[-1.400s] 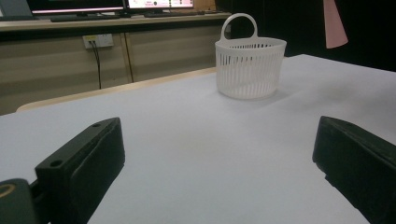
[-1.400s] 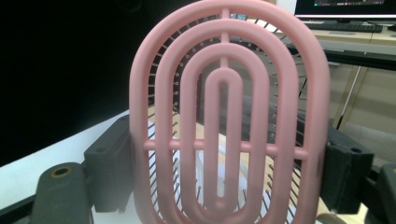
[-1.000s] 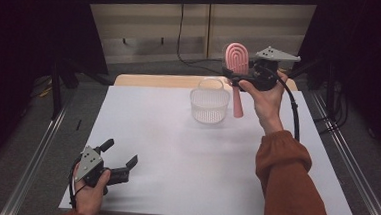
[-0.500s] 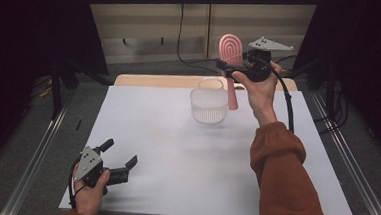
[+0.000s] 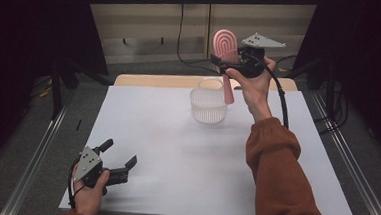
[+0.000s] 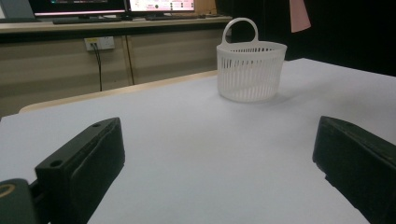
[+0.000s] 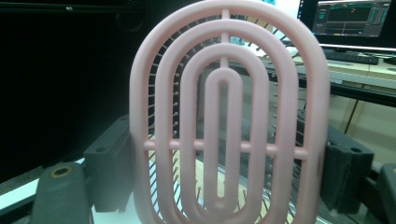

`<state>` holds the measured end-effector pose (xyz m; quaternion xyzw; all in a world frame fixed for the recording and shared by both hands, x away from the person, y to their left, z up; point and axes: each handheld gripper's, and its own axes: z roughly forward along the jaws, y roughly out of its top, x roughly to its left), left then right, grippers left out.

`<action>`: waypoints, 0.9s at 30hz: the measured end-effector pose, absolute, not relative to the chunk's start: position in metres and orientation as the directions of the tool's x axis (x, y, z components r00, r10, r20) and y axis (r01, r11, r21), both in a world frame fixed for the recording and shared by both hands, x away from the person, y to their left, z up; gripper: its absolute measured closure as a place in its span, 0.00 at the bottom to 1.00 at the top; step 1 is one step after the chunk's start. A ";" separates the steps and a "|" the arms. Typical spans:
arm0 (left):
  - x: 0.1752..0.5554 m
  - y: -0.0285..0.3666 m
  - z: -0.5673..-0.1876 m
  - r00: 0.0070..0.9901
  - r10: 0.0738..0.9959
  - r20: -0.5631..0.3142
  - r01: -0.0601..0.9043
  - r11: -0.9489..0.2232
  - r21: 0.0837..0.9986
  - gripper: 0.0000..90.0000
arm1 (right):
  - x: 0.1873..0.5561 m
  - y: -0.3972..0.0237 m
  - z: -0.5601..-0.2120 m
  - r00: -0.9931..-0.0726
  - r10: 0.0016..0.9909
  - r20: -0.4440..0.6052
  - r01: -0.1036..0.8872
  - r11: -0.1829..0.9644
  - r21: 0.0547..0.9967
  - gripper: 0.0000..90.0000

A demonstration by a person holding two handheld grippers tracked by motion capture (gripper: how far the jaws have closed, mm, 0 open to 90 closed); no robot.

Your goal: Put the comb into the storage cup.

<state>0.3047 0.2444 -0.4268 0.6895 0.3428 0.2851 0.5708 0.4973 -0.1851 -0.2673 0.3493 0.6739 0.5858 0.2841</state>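
Pink plastic sits right between my right gripper's (image 5: 220, 59) jaws: the hairbrush (image 5: 226, 45) is clamped there, held upright in the upper middle of the high view, well above the table (image 5: 176, 151). In the right gripper view the brush head (image 7: 229, 112) stands square in the centre of the frame, with one black jaw pressed to its left edge and the other to its right edge, both low on the head. The jaws stand wide because the head is wide, and they are closed on it.

I read the brush head as an oval of nested pink loops, joined by one crossbar and a short spine at the top, with open slots between the loops. Thin metal-looking pins with small tips show through the slots and along the left rim. Its handle (image 5: 228, 90) hangs down below the gripper in the high view, ending just beside the far rim of the white basket (image 5: 208, 104), which stands on the table in the upper middle of the frame. Whether the handle touches the basket I cannot tell.

My left gripper (image 5: 125, 166) lies low at the lower left of the high view, on the table, jaws apart with nothing between them. In the left gripper view the basket (image 6: 251, 70) stands well ahead at upper right.
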 end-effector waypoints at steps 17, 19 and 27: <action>0.305 0.246 -0.427 0.605 0.796 0.008 0.150 -0.125 0.981 0.03 | 0.517 -0.173 -0.273 -0.598 0.802 -0.008 0.090 0.078 0.993 0.22; 0.305 0.246 -0.427 0.605 0.796 0.007 0.151 -0.123 0.981 0.03 | 0.519 -0.173 -0.275 -0.604 0.797 -0.004 0.093 0.076 0.993 0.22; 0.305 0.246 -0.427 0.605 0.796 0.008 0.153 -0.125 0.980 0.03 | 0.524 -0.170 -0.285 -0.620 0.785 0.004 0.101 0.074 0.992 0.22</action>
